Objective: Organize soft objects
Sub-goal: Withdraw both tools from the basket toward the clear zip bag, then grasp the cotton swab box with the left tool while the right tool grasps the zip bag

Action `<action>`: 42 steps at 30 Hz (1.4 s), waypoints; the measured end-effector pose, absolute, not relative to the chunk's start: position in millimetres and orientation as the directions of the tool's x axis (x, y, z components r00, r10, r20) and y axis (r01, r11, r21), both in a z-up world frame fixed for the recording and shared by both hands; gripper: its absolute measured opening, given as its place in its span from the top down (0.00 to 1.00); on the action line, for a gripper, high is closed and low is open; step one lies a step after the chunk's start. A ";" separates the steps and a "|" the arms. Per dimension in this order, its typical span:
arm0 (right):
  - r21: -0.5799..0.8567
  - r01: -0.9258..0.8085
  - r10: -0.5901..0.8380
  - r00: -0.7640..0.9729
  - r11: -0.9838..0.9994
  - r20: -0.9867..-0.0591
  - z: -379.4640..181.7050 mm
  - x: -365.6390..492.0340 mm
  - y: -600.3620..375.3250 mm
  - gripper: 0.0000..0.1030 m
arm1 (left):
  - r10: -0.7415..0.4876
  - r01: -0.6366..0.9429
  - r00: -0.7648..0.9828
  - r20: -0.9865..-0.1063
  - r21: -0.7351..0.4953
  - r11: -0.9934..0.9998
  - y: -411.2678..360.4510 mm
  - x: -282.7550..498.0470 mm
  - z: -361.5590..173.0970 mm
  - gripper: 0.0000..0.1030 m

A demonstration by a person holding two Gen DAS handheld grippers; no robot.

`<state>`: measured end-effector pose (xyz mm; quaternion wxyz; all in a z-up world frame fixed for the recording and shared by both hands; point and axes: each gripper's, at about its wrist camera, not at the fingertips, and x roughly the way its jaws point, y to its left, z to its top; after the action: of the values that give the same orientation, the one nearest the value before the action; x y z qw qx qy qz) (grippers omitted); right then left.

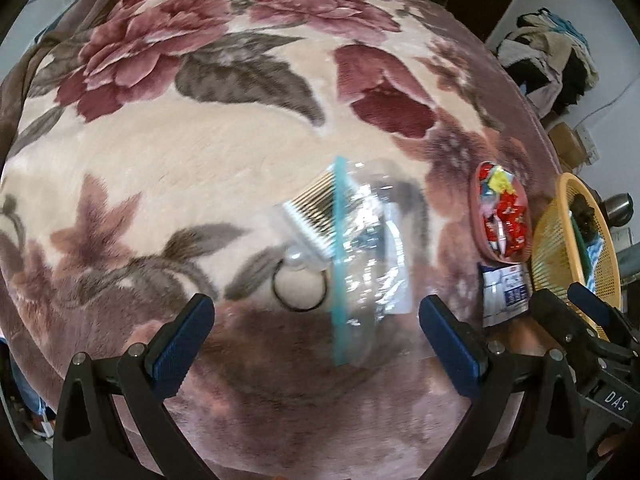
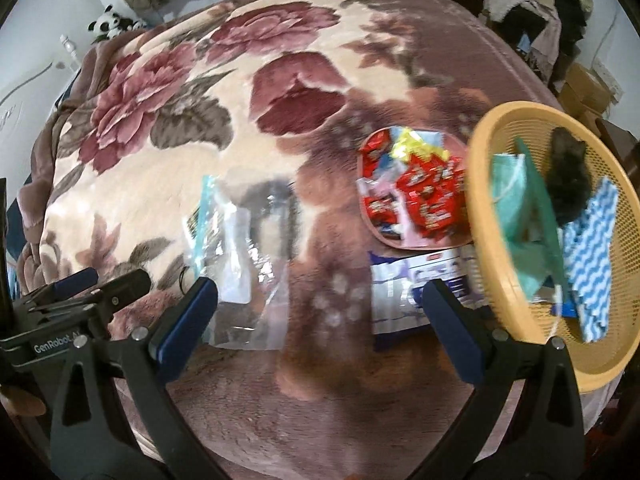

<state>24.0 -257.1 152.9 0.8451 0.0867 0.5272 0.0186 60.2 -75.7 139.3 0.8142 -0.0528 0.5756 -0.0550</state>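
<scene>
Right wrist: basket [image 2: 486, 216] with cloths [image 2: 590, 256].

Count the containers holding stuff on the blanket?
2: pink tray of snack packets mid-blanket; yellow mesh basket right beside it, at the blanket's right edge. Nothing else seems hidden.

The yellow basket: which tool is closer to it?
Right. The right tool hovers just beside the yellow basket; the left tool hangs over the clear bag, further away.

Yellow mesh basket [image 2: 496, 312] — teal mask [image 2: 510, 192], black fluffy piece [image 2: 568, 184], blue-white wavy cloth [image 2: 592, 264] lying inside
</scene>
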 end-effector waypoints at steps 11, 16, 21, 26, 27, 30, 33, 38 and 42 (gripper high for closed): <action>0.168 -0.049 0.175 0.342 0.985 -0.923 113.6 49.0 -195.0 0.00 | -0.132 -0.069 0.296 -0.946 -0.159 0.985 -13.1 60.6 112.5 0.01; 0.143 -0.074 0.159 0.293 0.987 -0.943 90.8 62.8 -173.4 0.00 | -0.127 -0.088 0.275 -0.953 -0.157 0.984 6.1 64.3 98.1 0.01; 0.163 -0.074 0.177 0.243 0.984 -0.954 68.4 76.4 -165.0 0.00 | -0.141 -0.097 0.244 -0.960 -0.168 0.981 16.9 68.4 79.3 0.01; 0.187 -0.046 0.192 0.220 0.981 -0.956 53.9 79.3 -164.8 0.39 | -0.149 -0.106 0.223 -0.963 -0.176 0.979 24.1 70.5 66.7 0.01; 0.191 -0.039 0.195 0.212 0.981 -0.958 51.6 79.3 -167.1 0.54 | -0.151 -0.108 0.222 -0.963 -0.178 0.978 25.2 70.6 65.4 0.01; 0.207 -0.031 0.209 0.246 0.978 -0.947 57.5 76.3 -176.6 0.87 | -0.162 -0.109 0.222 -0.962 -0.189 0.976 24.4 73.2 63.3 0.01; 0.239 -0.001 0.228 0.302 0.971 -0.926 72.8 69.1 -195.7 0.89 | -0.174 -0.085 0.230 -0.958 -0.197 0.977 16.6 76.1 65.7 0.01; 0.267 0.028 0.243 0.334 0.963 -0.911 86.0 63.8 -222.7 0.89 | -0.200 0.003 0.243 -0.949 -0.205 0.979 -14.2 88.6 73.2 0.01; 0.290 0.036 0.261 0.340 0.956 -0.903 86.0 65.1 -231.9 0.89 | -0.212 0.095 0.239 -0.947 -0.195 0.976 -46.0 104.8 74.7 0.01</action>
<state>65.1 -231.9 86.0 0.8081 0.1306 0.5701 0.0697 104.8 -46.0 74.7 0.7857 -0.0481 0.6089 -0.0979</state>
